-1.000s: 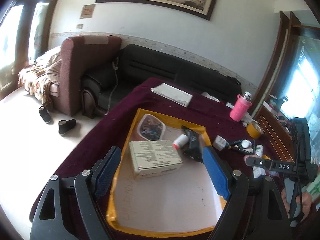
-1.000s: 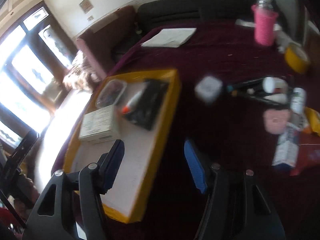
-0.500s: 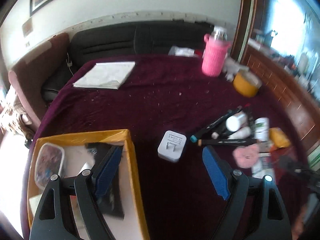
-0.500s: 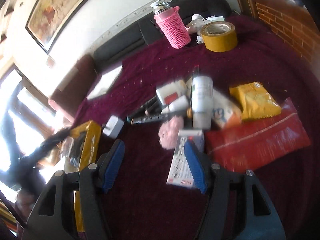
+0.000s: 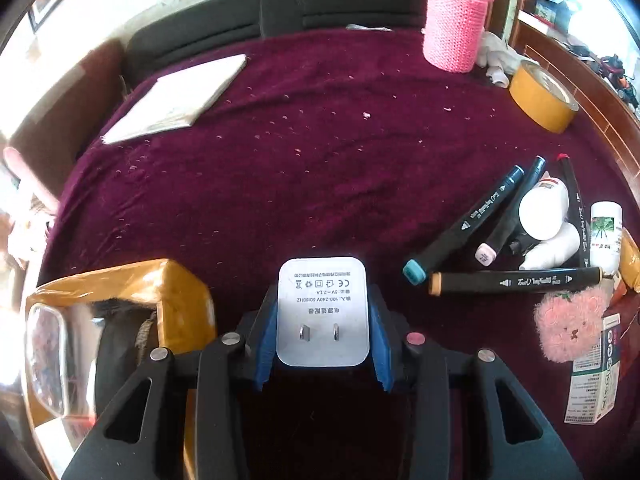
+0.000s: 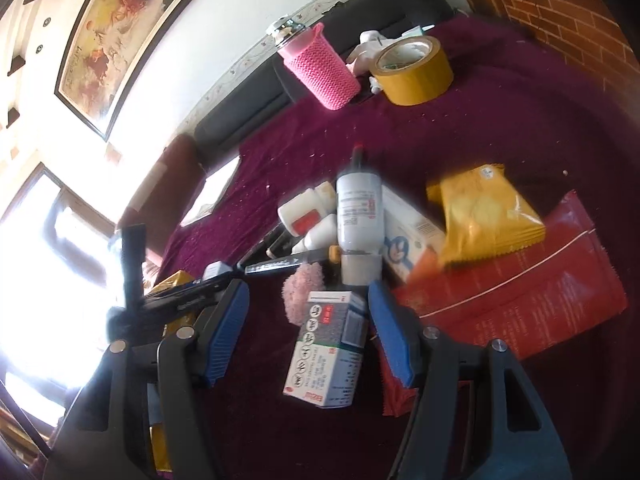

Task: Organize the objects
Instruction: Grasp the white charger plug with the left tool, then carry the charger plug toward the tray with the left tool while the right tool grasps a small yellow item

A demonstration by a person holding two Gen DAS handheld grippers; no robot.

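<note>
My left gripper [image 5: 322,316] is shut on a white plug adapter [image 5: 322,312], its two prongs facing the camera, just right of the yellow-rimmed tray [image 5: 176,292]. My right gripper [image 6: 308,320] is open, its blue pads on either side of a white-and-green medicine box [image 6: 328,352] without touching it. Beyond that box lie a pink fluffy pad [image 6: 300,292], a white bottle [image 6: 358,220], and black markers [image 5: 464,224]. The left gripper's body shows at the left of the right wrist view [image 6: 180,296].
On the maroon tablecloth are a pink knitted bottle sleeve [image 5: 456,28], a yellow tape roll [image 5: 540,96], a white folded paper [image 5: 176,100], a yellow packet [image 6: 484,216] and a red pouch [image 6: 532,292]. The tray holds a clear lidded container [image 5: 44,356]. A dark sofa stands behind the table.
My left gripper swung from over the tray to the plug adapter and closed on it. My right gripper moved right and down around the medicine box.
</note>
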